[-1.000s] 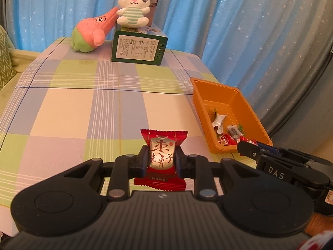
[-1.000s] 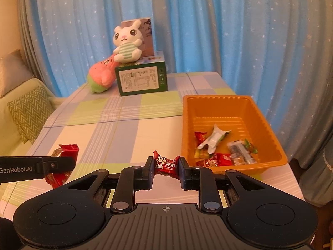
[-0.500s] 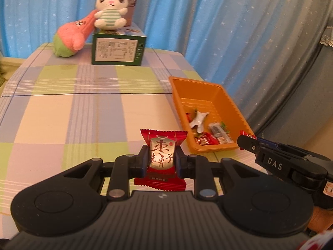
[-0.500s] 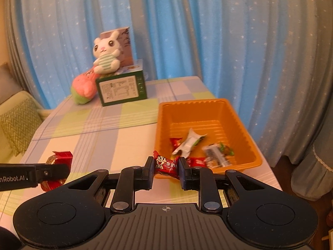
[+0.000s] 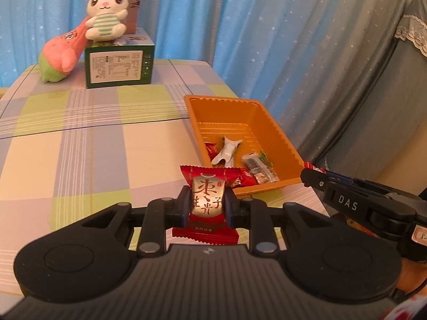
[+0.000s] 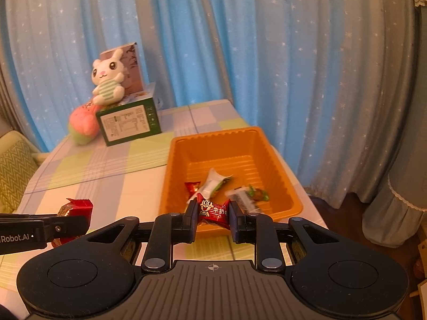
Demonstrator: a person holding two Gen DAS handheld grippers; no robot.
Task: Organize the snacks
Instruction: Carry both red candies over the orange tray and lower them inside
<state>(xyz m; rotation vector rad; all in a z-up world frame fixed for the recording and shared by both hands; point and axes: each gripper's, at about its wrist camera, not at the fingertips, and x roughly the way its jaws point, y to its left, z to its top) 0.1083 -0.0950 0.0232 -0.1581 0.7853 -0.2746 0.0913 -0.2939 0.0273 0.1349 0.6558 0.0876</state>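
1. left wrist view: the left tongs (image 5: pixel 205 206) are clamped on a red snack packet (image 5: pixel 206 201) with a silver label, held upright between the pads.
2. the packet hangs above the checked table (image 5: pixel 80 154), just beside the near left corner of the orange tray (image 5: pixel 283 144).
3. right wrist view: the right tongs (image 6: pixel 212 216) are clamped on a small red candy (image 6: pixel 212 211), held crosswise over the tray's near rim.
4. the tray holds several wrapped snacks, among them a white wrapper (image 6: pixel 212 184) and a dark bar (image 5: pixel 257 169).
5. far end of the table: a green box (image 5: pixel 118 66) carries a plush rabbit (image 5: pixel 106 13); a pink plush (image 5: pixel 62 56) leans against it.
6. a blue starred curtain (image 6: pixel 240 53) hangs behind.
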